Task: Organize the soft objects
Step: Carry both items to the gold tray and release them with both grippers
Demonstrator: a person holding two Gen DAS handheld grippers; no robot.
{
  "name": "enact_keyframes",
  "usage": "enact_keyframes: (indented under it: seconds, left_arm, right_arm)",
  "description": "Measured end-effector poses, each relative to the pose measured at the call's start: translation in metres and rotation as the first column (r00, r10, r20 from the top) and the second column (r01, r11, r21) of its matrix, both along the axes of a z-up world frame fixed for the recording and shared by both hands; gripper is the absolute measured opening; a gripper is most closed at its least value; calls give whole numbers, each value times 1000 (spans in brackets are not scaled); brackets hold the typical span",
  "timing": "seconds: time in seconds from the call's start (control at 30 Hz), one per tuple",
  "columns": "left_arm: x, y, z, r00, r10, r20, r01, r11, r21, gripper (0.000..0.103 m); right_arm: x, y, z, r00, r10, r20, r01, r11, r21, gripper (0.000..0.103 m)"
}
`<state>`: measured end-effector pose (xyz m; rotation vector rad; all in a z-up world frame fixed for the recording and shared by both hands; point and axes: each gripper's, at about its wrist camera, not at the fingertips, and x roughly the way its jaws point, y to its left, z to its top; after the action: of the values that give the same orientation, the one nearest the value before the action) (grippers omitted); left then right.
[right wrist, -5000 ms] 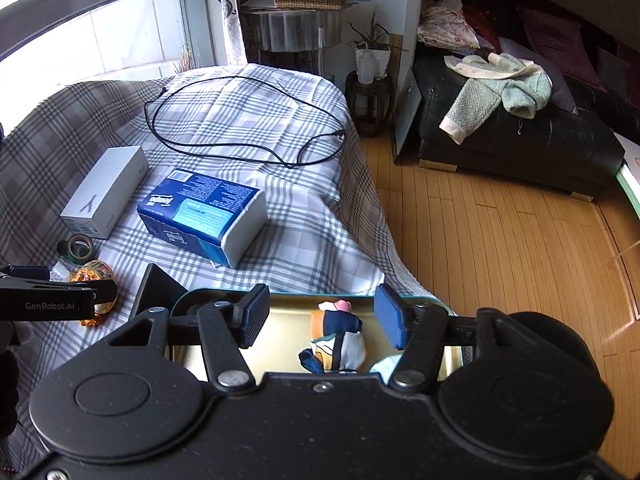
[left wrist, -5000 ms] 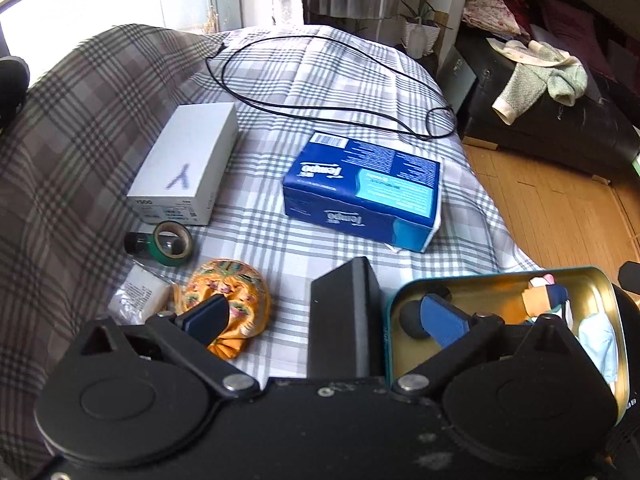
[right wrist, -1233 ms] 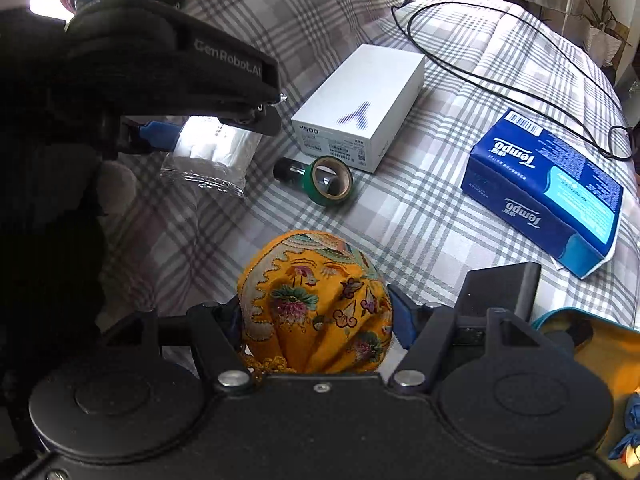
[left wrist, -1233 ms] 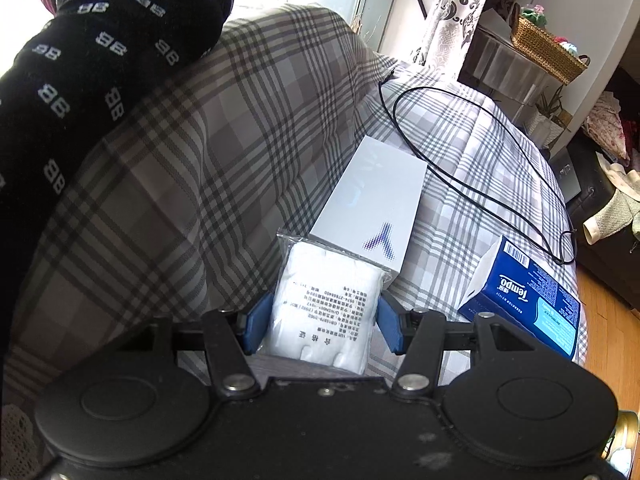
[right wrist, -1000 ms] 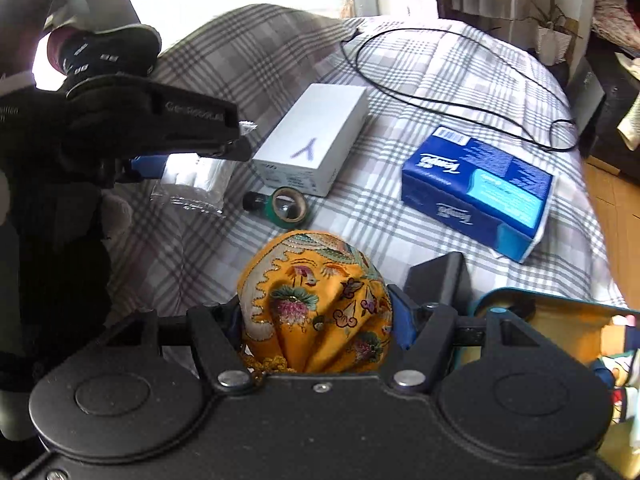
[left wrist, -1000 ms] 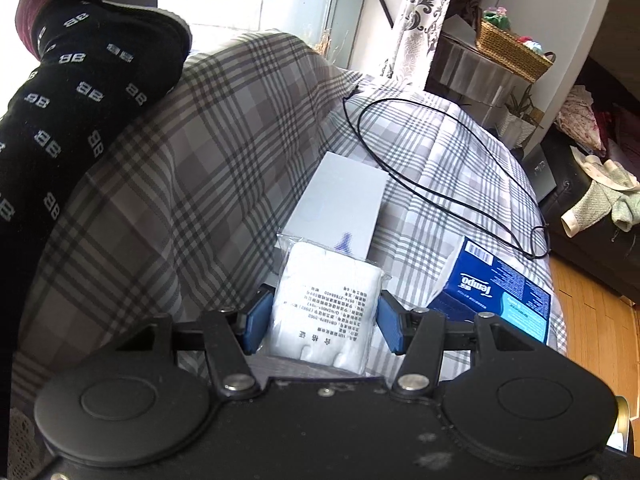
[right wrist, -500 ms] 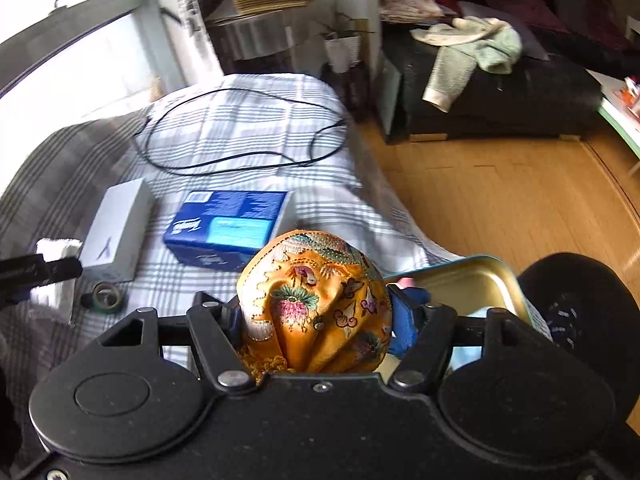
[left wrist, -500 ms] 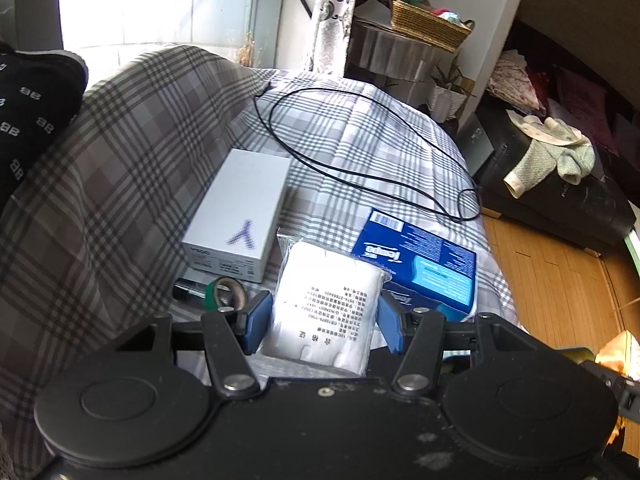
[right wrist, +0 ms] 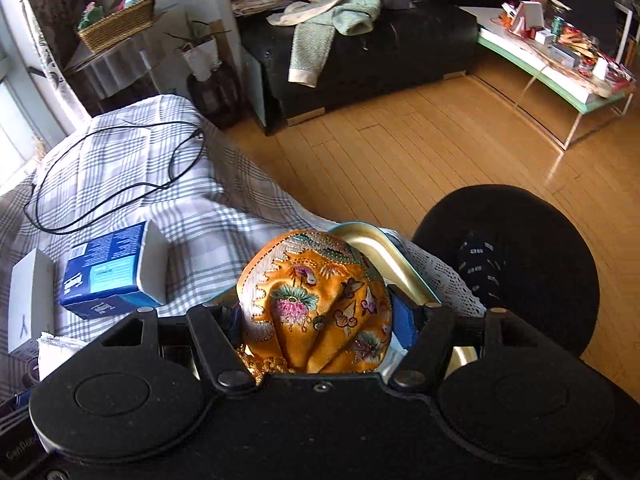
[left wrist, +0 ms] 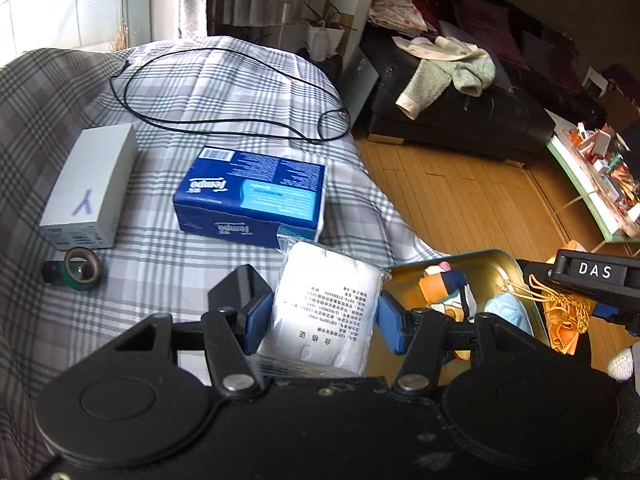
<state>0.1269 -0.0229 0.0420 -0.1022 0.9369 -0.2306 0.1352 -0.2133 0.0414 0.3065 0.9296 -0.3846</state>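
L gripper (left wrist: 318,318): clamped on white sealed packet (left wrist: 326,306), blue pads pressing both sides; held off the surface, just left of tin's near-left corner.
White packet: clear wrap, printed text facing cam, upright between pads; top edge overlaps near corner of tissue pack as seen from left wrist view.
R gripper (right wrist: 316,320): closed on orange embroidered pouch (right wrist: 316,300), bulging out betw. the pads; held above tin, over its left part.
R gripper, seen from left wrist (left wrist: 592,280): at tin's right rim, orange cloth and gold cord (left wrist: 560,312) hanging under it.
Tin (left wrist: 476,258): open, gold inside, teal rim, at near-right edge of surface; holds small soft items – orange/navy piece (left wrist: 444,282), pale blue piece (left wrist: 510,312).
Tin, right wrist view (right wrist: 380,248): mostly hidden behind pouch, far rim and right wall showing.
Surface (left wrist: 224,80): covered w/ grey plaid cloth.
Tissue pack (left wrist: 252,196): blue, lying flat, left of tin and further back.
White box (left wrist: 90,188): purple Y mark, left of tissue pack, apart from it.
Tape roll (left wrist: 80,270): green, left of tin, just in front of white box.
Black block (left wrist: 240,284): just left of tin, partly behind L gripper's finger.
Black cable (left wrist: 224,124): looped on surface, beyond tissue pack.
Person: patterned dark sleeve (right wrist: 480,268) right of tin.
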Motion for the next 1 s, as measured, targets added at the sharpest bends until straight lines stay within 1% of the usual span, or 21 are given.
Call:
enact_keyframes:
  seconds: [0.17,0.3,0.43,0.63,0.7,0.77,0.8,0.9,1.0]
  left_arm:
    - [-1,-24,-17,997,-65,-43,65,998,0,53]
    - [1,-36,-31,993,-90,-79,91,996,9,53]
    - [2,-41,-43,989,-98,-107,99,995,5,53]
    - [6,-45,-57,985,-104,-134,104,995,-7,54]
    - [7,-44,-59,986,-99,-133,100,995,2,59]
    - [7,-43,-60,988,-91,-124,93,996,10,74]
    - [8,-41,-60,989,-85,-121,87,996,11,78]
    - [10,-38,-59,989,-77,-125,77,997,-3,82]
    - [10,-38,-60,989,-74,-125,75,997,-1,85]
  right_arm:
    - [-5,-12,-6,997,-58,-53,59,998,27,63]
    - [-7,-14,-9,995,-65,-79,67,998,19,63]
    - [-5,-14,-13,992,-62,-105,65,998,23,63]
    - [-4,-12,-15,992,-55,-118,58,998,30,63]
    - [-4,-12,-15,991,-57,-119,61,997,36,64]
    - [-4,-13,-15,991,-64,-118,70,997,45,67]
    - [-4,-14,-15,991,-67,-118,73,996,46,67]
    - [-3,-12,-15,991,-64,-119,69,997,35,67]
    - [-3,-10,-12,994,-58,-95,61,998,27,67]
